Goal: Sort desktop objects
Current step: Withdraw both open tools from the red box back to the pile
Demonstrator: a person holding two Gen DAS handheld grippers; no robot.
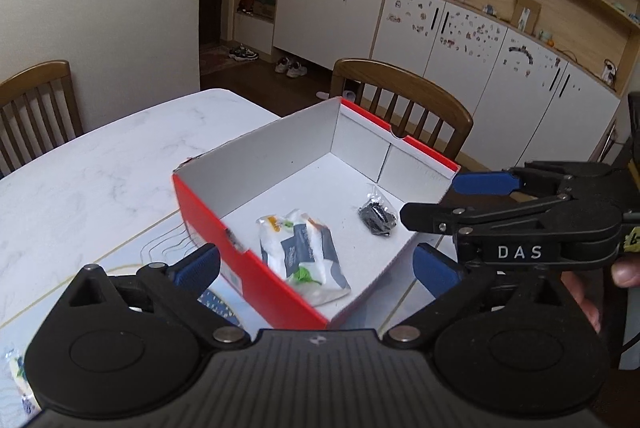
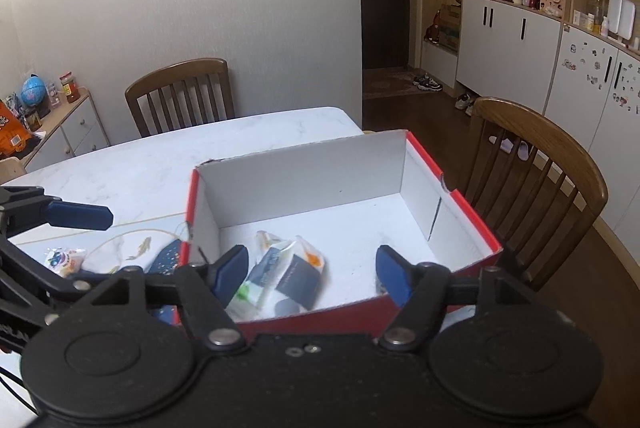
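I am looking down along both of my handheld grippers at a white marble-patterned table (image 1: pixel 100 167) with an open cardboard box (image 1: pixel 208 216) on it, red outside and white inside. My left gripper (image 1: pixel 316 264) hangs above the box's near corner with its blue-padded jaws spread wide and nothing between them; one pad sits outside the red wall, the other over the box's right edge. My right gripper (image 2: pixel 310 274) hovers above the near wall of the same box, its blue pads apart and gripping nothing. In the left camera it shows at the right side, its black body lettered "DAS", with part of a hand (image 1: pixel 624 272) holding it. Inside the box, lying flat on the white floor, is a crumpled white and dark grey packet (image 1: pixel 300 256) with orange and green marks, close to the near red wall. Well apart from it, toward the box's right wall, lies a small clear bag of black pieces (image 1: pixel 376 214). Outside the box, on a placemat (image 2: pixel 132 248) with thin line drawings, a small colourful wrapped packet (image 2: pixel 64 262) lies to the left, near the left gripper's arm. Two wooden chairs stand at the table's far edges, one behind the box (image 1: pixel 404 95) and one at the left (image 1: pixel 36 99). White cabinets (image 1: pixel 460 39) with crowded shelves fill the wall behind.
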